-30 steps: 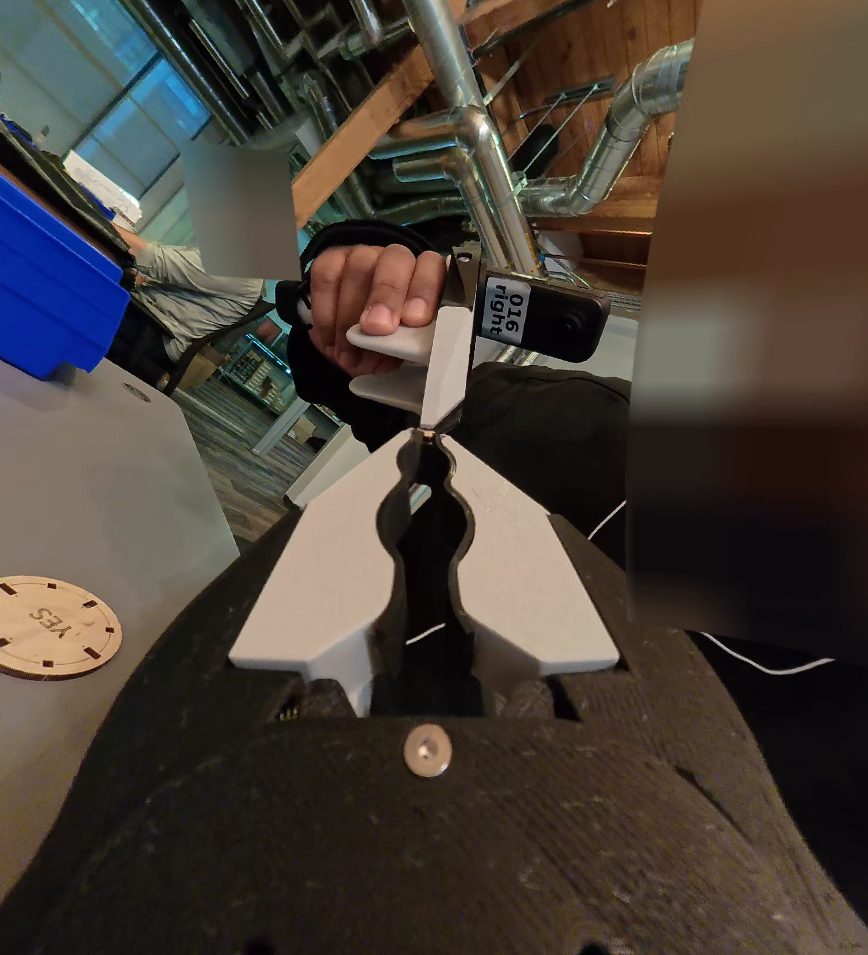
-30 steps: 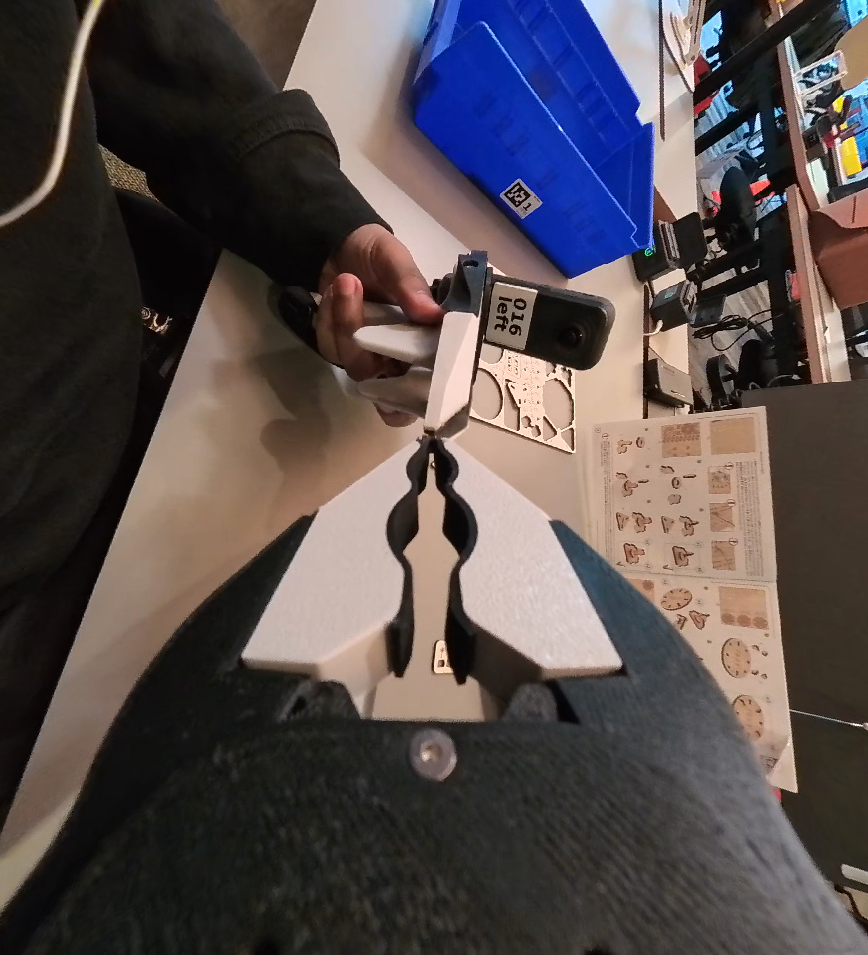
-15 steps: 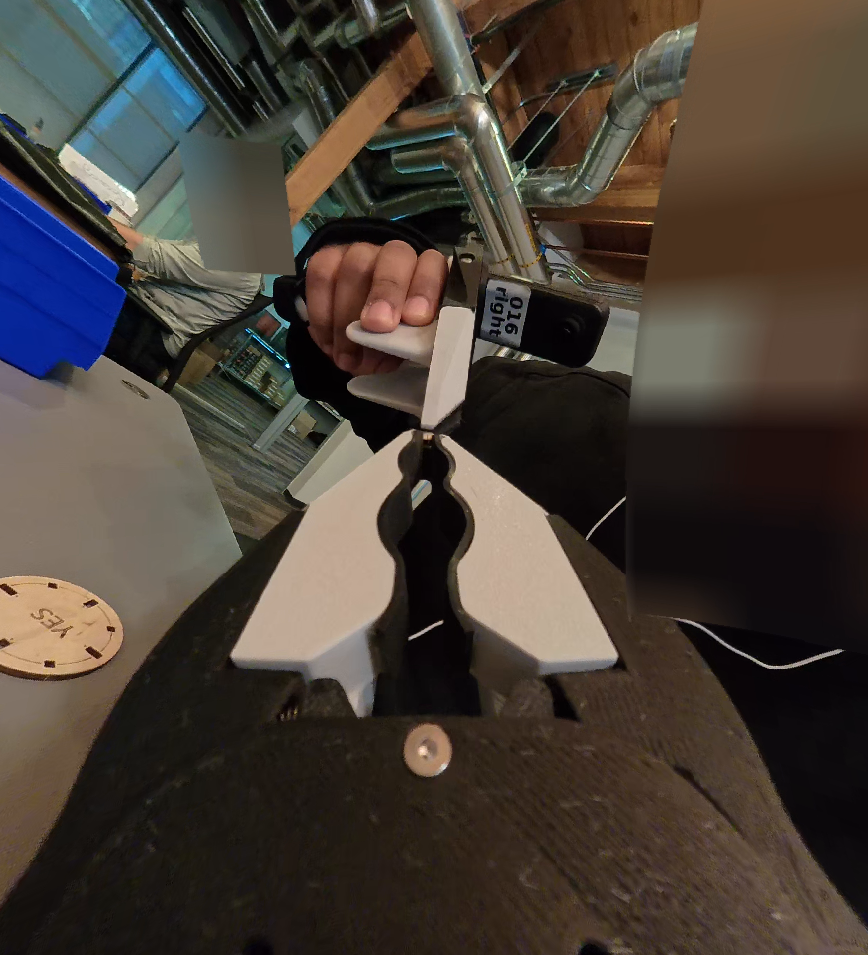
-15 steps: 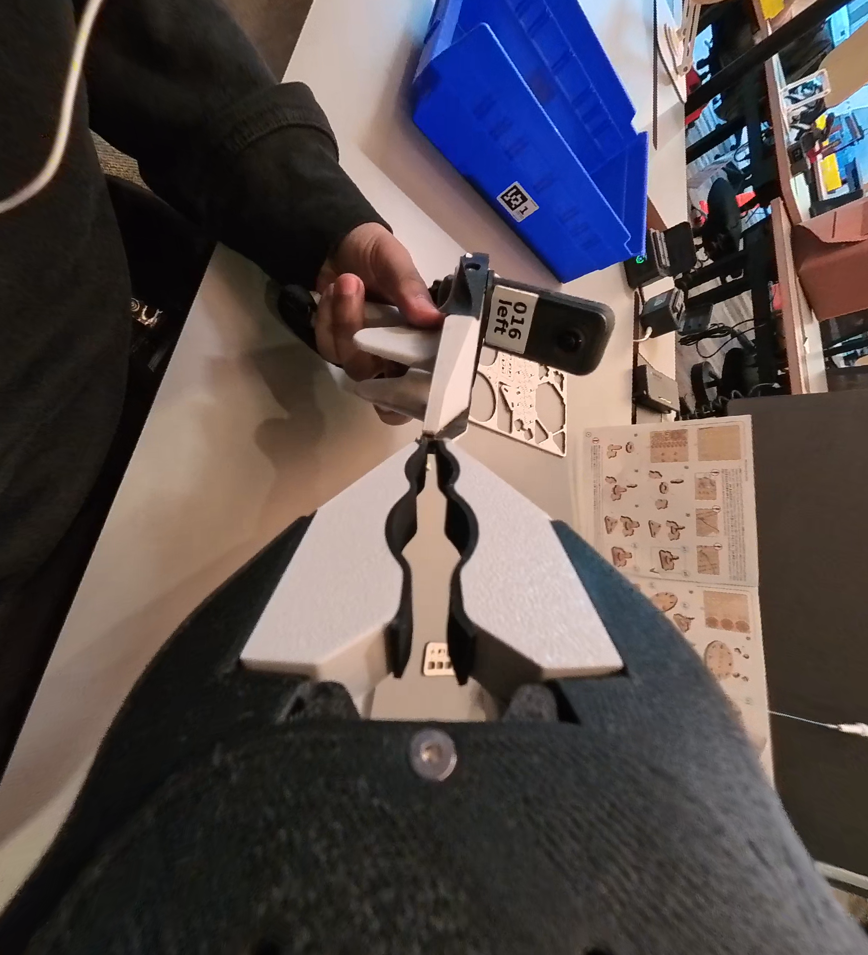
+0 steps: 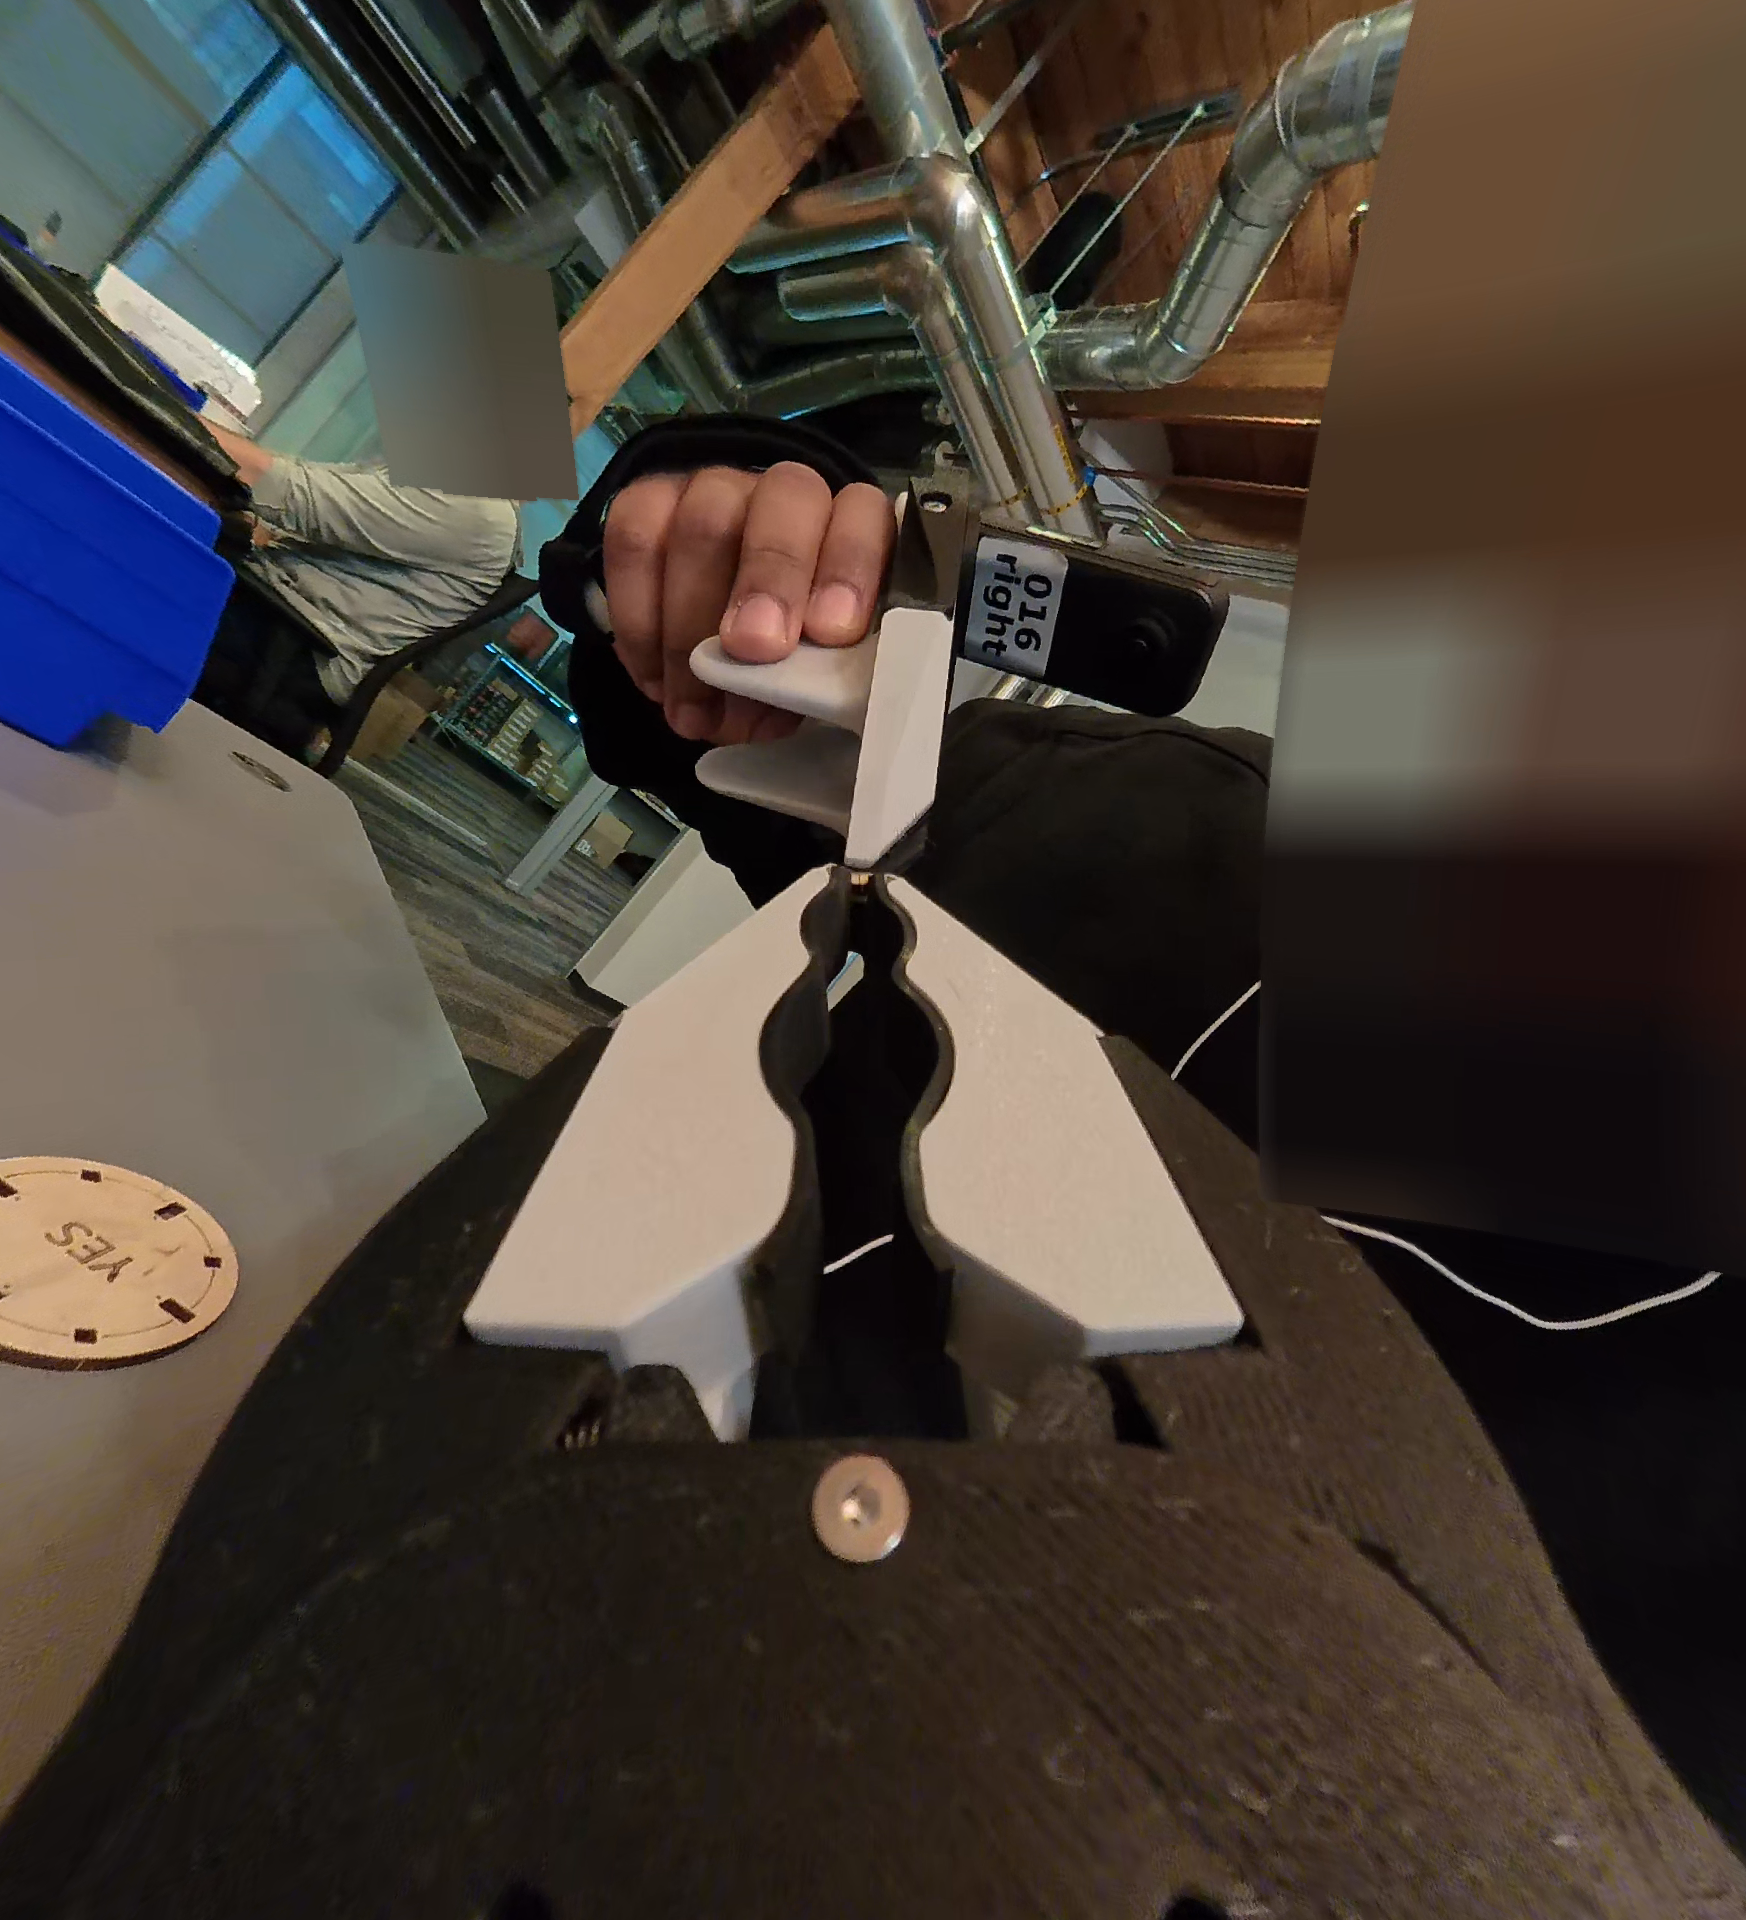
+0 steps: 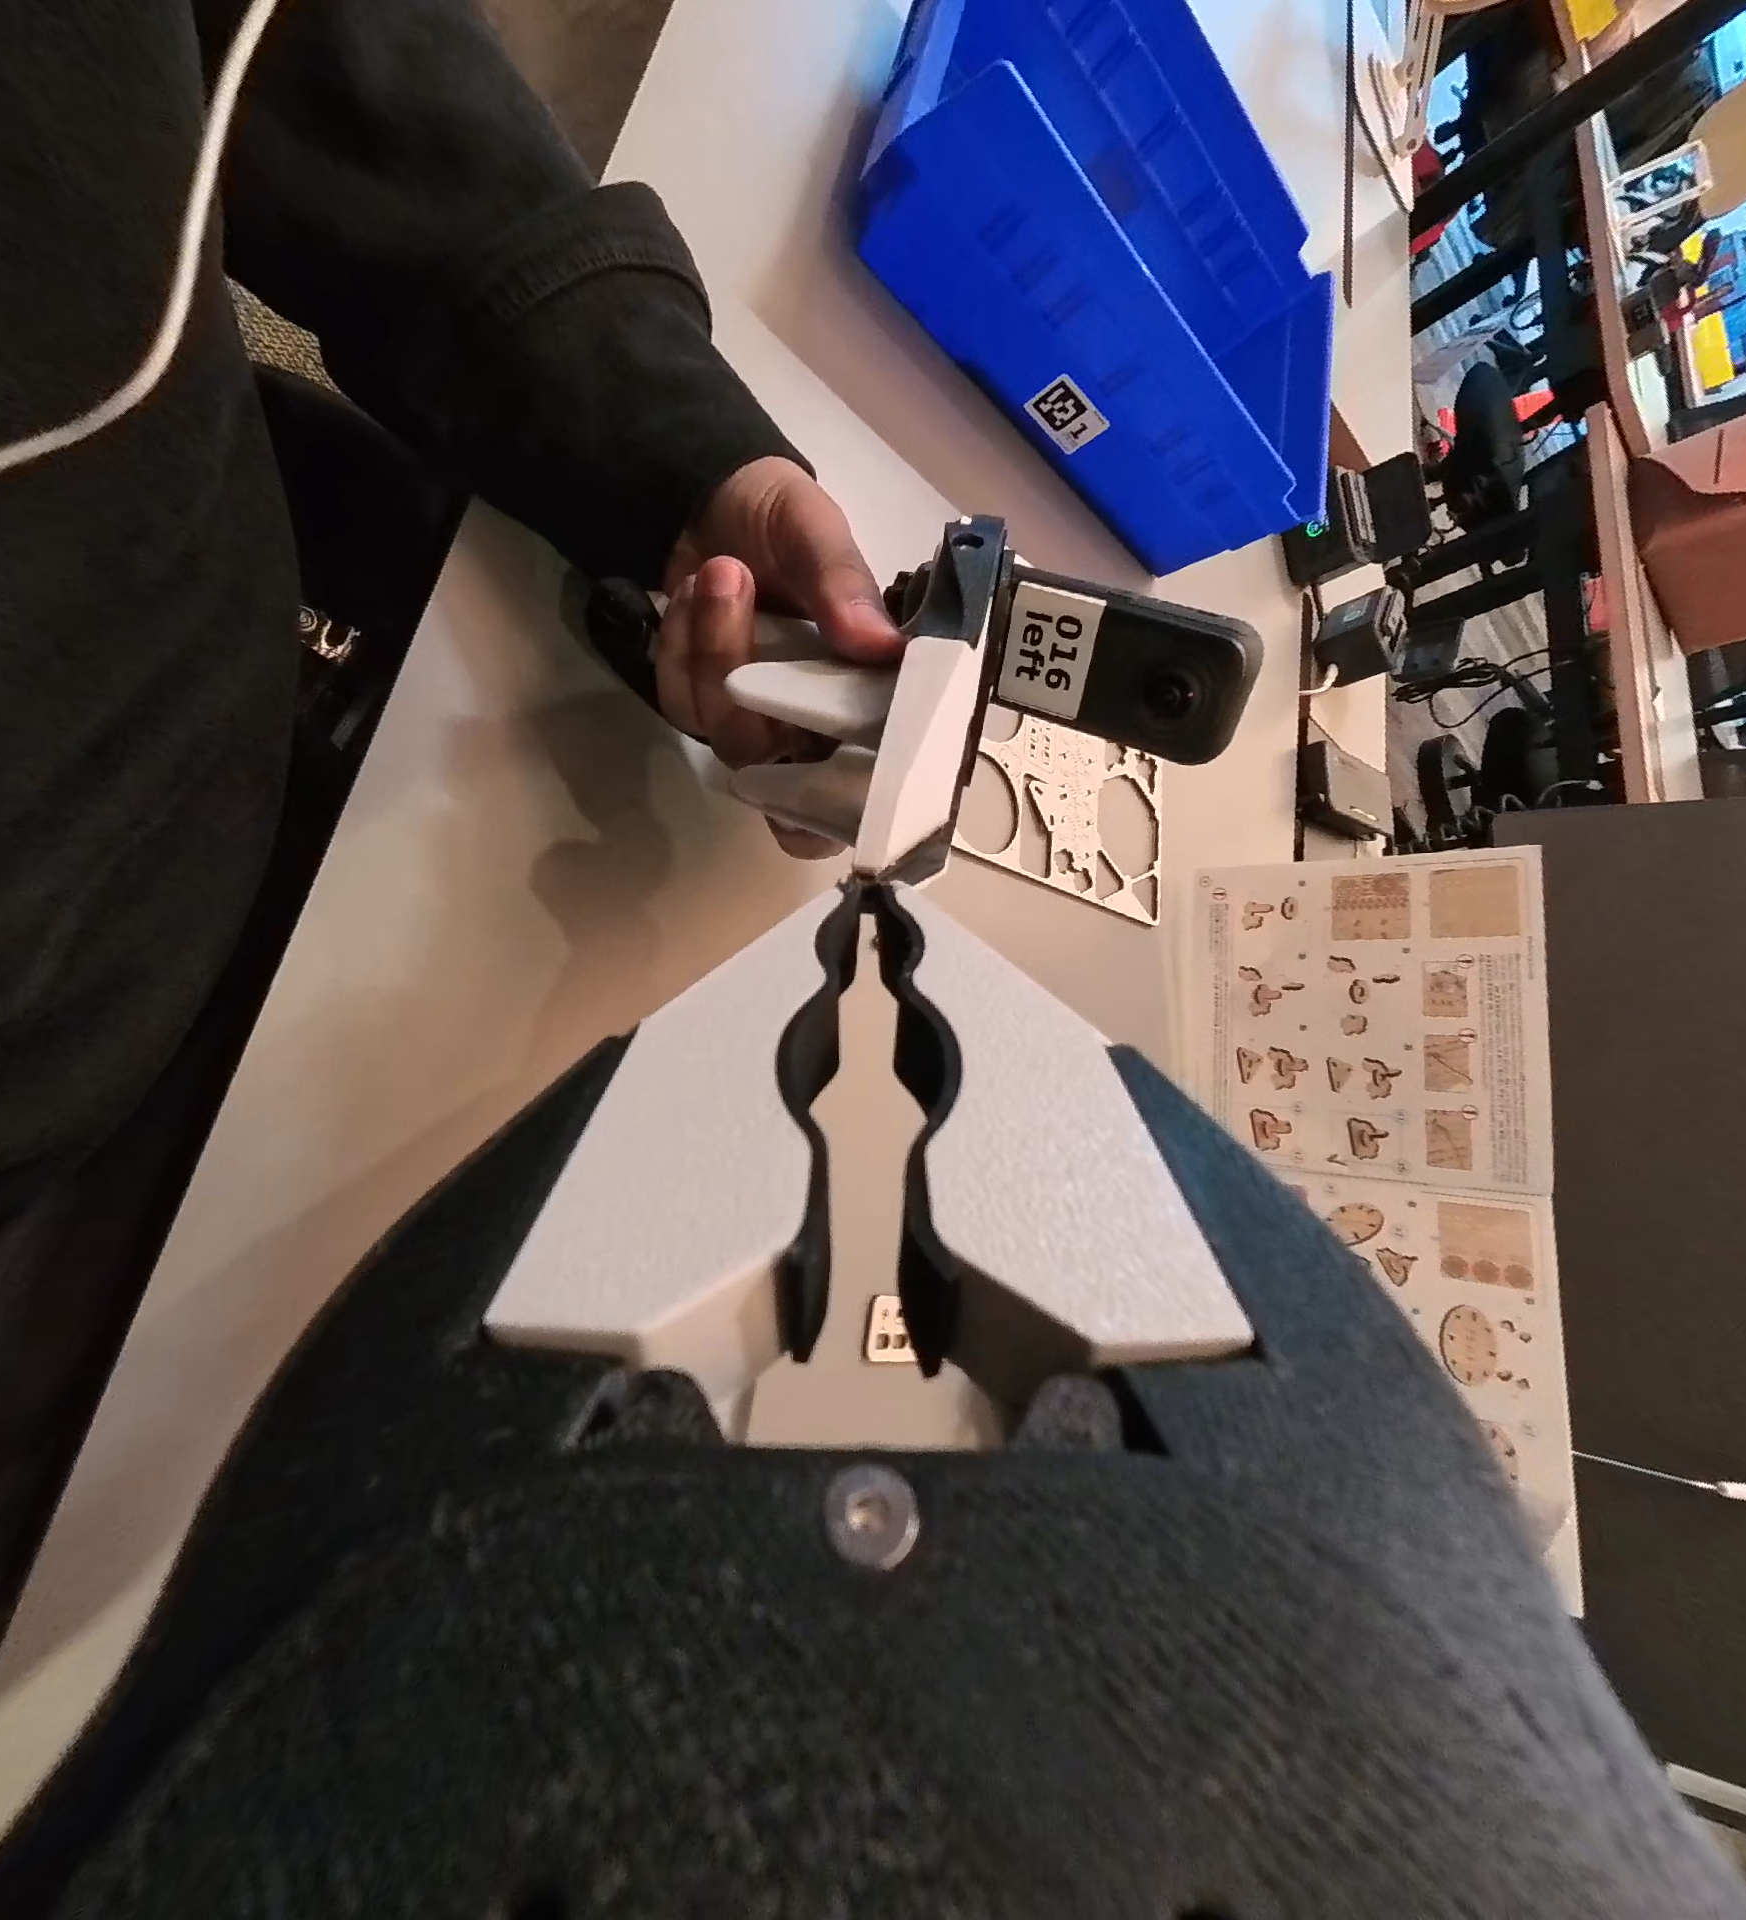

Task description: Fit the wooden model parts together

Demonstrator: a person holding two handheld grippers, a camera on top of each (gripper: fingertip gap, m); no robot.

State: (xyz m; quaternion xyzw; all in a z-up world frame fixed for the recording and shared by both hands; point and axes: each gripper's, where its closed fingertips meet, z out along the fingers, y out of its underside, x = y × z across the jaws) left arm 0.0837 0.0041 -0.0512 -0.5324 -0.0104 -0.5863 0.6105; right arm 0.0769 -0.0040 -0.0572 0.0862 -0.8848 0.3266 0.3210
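Note:
My two grippers meet tip to tip above the white table (image 6: 412, 987), each held in a hand. In the left wrist view, my left gripper (image 5: 856, 883) is shut, with a tiny tan piece (image 5: 858, 878) pinched at its very tips. The right gripper (image 5: 874, 852) comes down onto that spot from above, its tip touching there. In the right wrist view, my right gripper (image 6: 864, 914) is shut and its tips meet the tips of the left gripper (image 6: 874, 868). I cannot make out the tiny piece clearly there.
A round wooden disc (image 5: 69, 1262) lies on the table at the left. A blue bin (image 6: 1108, 270) stands farther back. A cut-out wooden sheet (image 6: 1077, 821), a printed instruction sheet (image 6: 1368, 1039), a small wooden piece (image 6: 890, 1328) and a black mat (image 6: 1700, 1143) lie beyond. Only a small space, under 4 cm, lies between the two pairs of fingers.
Both grippers stay shut and tip to tip. The views have drifted only slightly; nothing was taken hold of or let go.

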